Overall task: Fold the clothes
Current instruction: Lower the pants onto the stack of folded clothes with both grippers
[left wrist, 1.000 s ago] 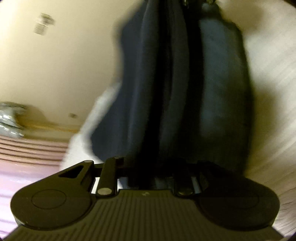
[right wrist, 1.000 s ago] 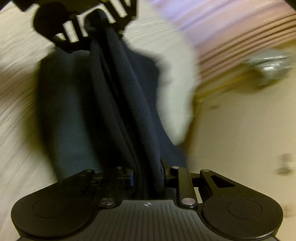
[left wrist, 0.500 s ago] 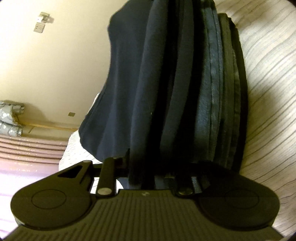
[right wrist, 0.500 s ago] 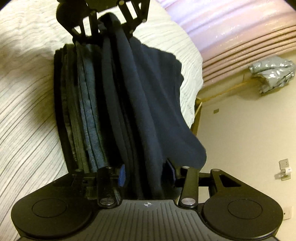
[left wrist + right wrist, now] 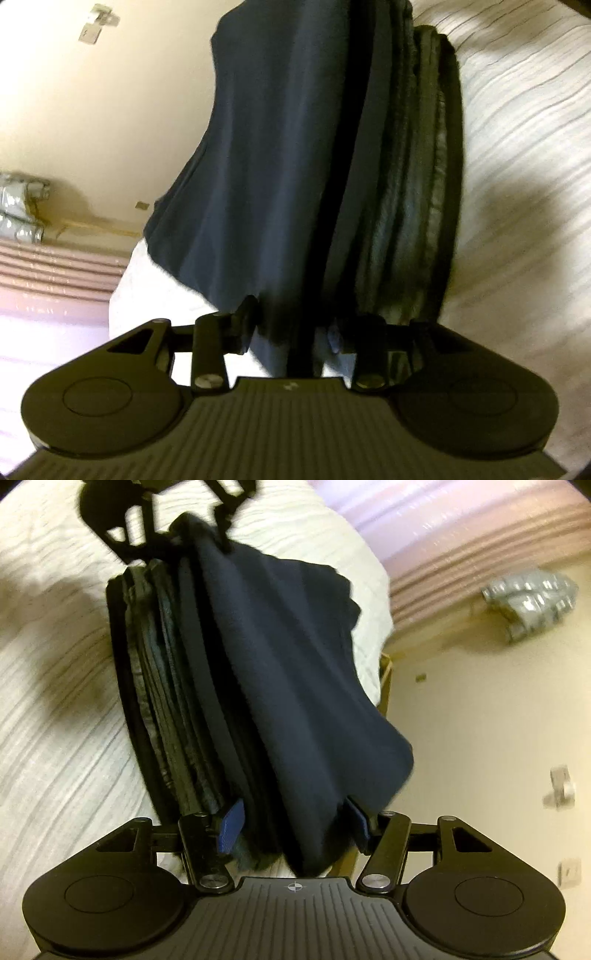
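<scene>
Both black claws have just been spreading — the right gripper [image 5: 293, 821] stands wide, the left gripper [image 5: 291, 328] parted less, pads off the folded dark navy garment [image 5: 280, 672] between them. It lies on a dark folded stack [image 5: 166, 701] atop the white ribbed bedspread [image 5: 55, 738].

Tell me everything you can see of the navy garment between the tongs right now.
The navy garment is soft, matte, dark blue knit-looking cloth, folded into a long band. It lies on a stack of folded dark clothes on the pale ribbed bedspread, its loose side drooping past the bed's edge. Its ends sit between the left tongs and right tongs, whose jaws have just been opening; neither seems to pinch it.
</scene>
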`<state>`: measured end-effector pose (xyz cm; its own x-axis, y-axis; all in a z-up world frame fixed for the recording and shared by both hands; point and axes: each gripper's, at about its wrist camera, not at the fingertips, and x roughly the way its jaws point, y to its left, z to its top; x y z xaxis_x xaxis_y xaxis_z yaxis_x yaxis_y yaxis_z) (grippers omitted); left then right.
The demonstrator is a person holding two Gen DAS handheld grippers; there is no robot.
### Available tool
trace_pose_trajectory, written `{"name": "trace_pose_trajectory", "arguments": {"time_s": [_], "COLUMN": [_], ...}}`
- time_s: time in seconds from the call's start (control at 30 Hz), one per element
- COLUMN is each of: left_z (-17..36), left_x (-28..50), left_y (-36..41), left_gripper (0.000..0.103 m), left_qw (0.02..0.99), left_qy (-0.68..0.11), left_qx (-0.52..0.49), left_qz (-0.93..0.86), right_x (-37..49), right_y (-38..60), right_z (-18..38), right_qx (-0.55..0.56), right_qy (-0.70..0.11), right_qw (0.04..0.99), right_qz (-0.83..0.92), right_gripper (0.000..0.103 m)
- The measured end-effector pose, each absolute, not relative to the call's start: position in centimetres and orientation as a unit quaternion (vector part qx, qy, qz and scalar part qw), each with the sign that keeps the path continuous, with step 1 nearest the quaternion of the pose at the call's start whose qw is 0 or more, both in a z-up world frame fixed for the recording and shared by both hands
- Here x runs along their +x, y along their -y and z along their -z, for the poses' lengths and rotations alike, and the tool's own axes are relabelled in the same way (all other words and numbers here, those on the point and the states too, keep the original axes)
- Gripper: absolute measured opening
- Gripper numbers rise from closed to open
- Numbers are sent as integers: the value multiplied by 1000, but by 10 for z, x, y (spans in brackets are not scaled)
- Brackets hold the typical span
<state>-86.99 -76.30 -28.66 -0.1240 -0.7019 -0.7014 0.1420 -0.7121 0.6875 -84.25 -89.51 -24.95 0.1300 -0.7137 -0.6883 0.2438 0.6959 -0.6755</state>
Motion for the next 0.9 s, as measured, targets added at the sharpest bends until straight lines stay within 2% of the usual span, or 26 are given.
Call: {"name": "trace_pose_trajectory", "arguments": {"time_s": [0.17,0.37,0.43,0.47,0.5,0.6,0.9], "left_z": [249,220,214,217,221,236,252], "left_x": [-847,-807,-813,-812,-811,-812,-814], "left_y": [748,740,747,751,755,764,768], "left_gripper": [35,35,34,34,34,34,35], "left_qw": [332,369,375,374,371,356,337], "left_qy": [144,59,45,37,28,3,6], "left_qx": [557,484,480,485,492,517,531], "left_qz": [748,792,792,790,787,778,778], "right_x": [-855,-875,-880,-882,-883,-889,-902], "right_y": [894,916,930,938,945,963,968], "right_z": [220,179,175,179,184,205,233], "right_qx": [-68,105,154,173,191,233,268], "right_qy": [-534,-405,-370,-365,-359,-355,-370], "right_qw": [750,793,794,792,789,776,759], "right_qz": [384,442,457,459,460,466,464], "right_gripper": [59,58,54,43,39,39,39]}}
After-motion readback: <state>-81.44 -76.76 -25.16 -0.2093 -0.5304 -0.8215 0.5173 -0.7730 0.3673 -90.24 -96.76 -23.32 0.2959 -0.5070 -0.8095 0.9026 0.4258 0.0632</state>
